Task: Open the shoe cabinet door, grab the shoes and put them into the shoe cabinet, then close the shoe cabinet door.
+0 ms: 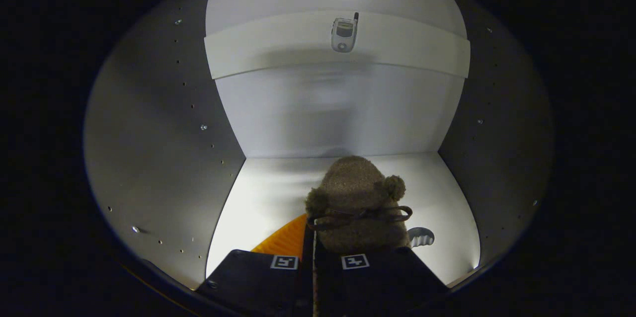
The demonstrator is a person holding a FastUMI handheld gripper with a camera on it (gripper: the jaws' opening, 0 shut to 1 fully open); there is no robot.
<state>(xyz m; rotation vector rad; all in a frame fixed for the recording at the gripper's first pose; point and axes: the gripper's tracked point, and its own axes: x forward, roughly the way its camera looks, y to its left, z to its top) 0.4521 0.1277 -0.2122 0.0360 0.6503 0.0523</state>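
Cabinet (149, 133) — door open, done. Claw (314, 270) closed on shoe (355, 202), lower centre, inside over the floor. Left, by judgement — release, close door.

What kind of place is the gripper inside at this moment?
Most likely the inside of a white shoe cabinet: plain side walls with rows of shelf-pin holes, a shelf above with a small phone on it. The gripper looks shut on a fuzzy brown slipper over the cabinet floor.
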